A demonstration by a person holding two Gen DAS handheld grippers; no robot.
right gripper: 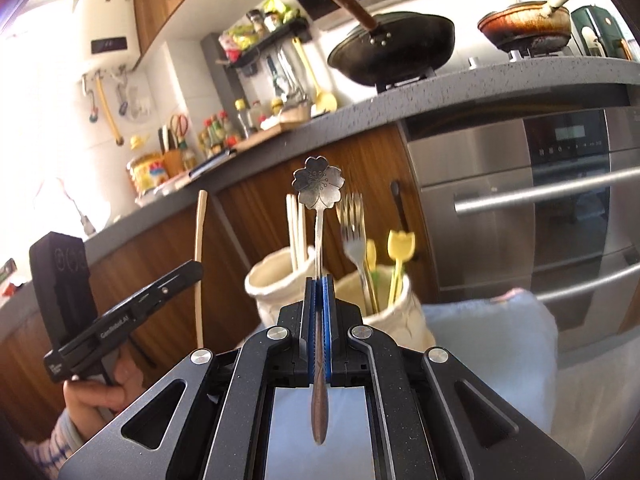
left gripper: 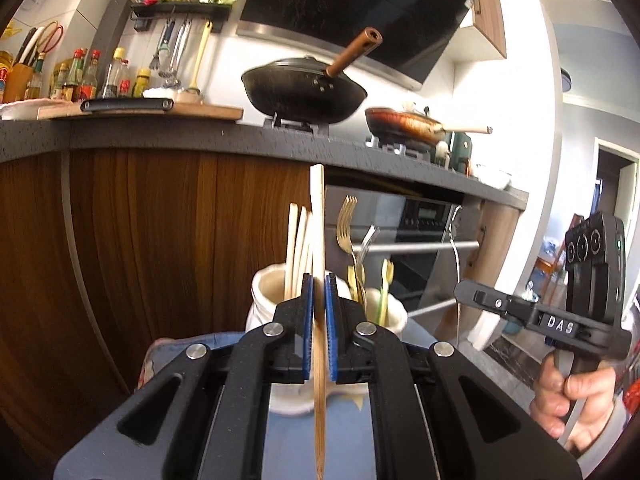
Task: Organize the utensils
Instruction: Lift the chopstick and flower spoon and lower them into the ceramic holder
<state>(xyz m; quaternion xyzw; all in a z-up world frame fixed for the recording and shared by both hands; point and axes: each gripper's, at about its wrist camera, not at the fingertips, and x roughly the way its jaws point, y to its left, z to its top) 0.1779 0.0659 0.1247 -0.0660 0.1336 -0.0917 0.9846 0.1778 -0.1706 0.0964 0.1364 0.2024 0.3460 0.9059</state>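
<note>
My left gripper (left gripper: pixel 319 284) is shut on a wooden chopstick (left gripper: pixel 318 216), held upright in front of a cream jar (left gripper: pixel 266 292) that holds several wooden chopsticks. A second cream jar (left gripper: pixel 390 312) to its right holds forks and yellow tulip picks. My right gripper (right gripper: pixel 319 284) is shut on a silver flower-shaped spoon (right gripper: pixel 319 188), held upright above the two jars (right gripper: pixel 276 280) (right gripper: pixel 400 308). The left gripper (right gripper: pixel 132 308) with its chopstick (right gripper: pixel 200 256) shows at the left of the right wrist view. The right gripper (left gripper: pixel 480 300) shows at the right of the left wrist view.
A grey counter edge (left gripper: pixel 200 136) with wood cabinets lies behind. On it are a black wok (left gripper: pixel 304 88), a frying pan (left gripper: pixel 404 124), a cutting board and sauce bottles. A steel oven (right gripper: pixel 540 200) stands right. A light blue cloth (right gripper: pixel 492 328) lies under the jars.
</note>
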